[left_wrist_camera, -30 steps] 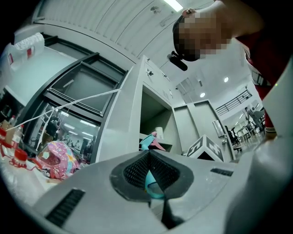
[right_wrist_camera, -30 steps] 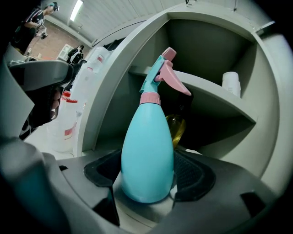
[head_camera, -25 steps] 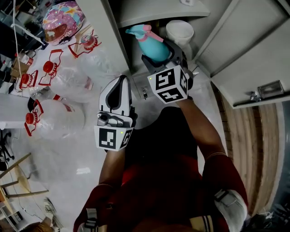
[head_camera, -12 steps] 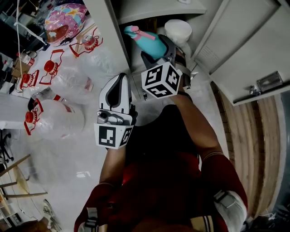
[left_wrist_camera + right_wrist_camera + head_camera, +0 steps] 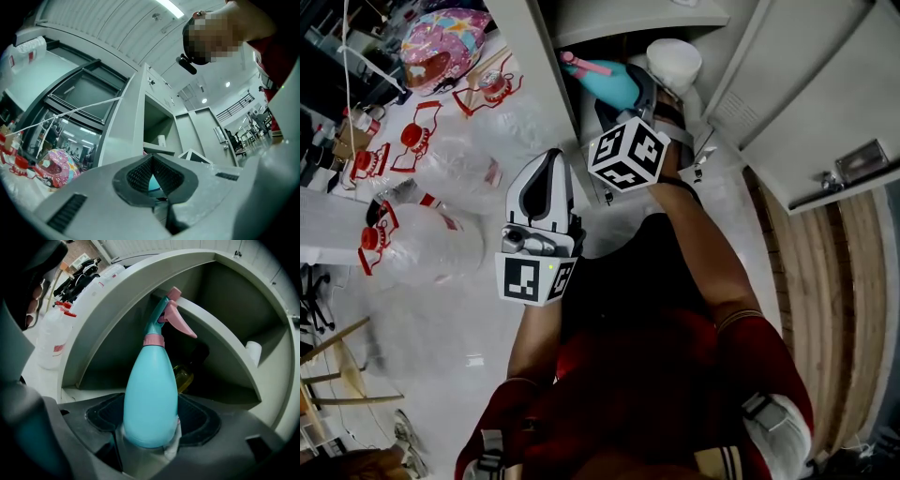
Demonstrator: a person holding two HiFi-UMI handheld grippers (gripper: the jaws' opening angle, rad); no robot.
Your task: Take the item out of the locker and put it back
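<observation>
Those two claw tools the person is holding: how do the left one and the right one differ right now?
The right gripper is clamped on a teal spray bottle; the left gripper holds nothing, its jaws together. The right gripper reaches into the locker, while the left gripper hangs outside it. Both point towards the locker.

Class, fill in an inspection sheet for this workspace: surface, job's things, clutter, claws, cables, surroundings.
Surface: pale floor, bare near the person.
Job's things: teal spray bottle at the open locker, under its shelf.
Clutter: clear jugs with red caps; pink helmet.
Claws: right claw shut on spray bottle; left claw shut, empty.
Cables: white cord at left.
Surroundings: locker door open; wood flooring at right.
</observation>
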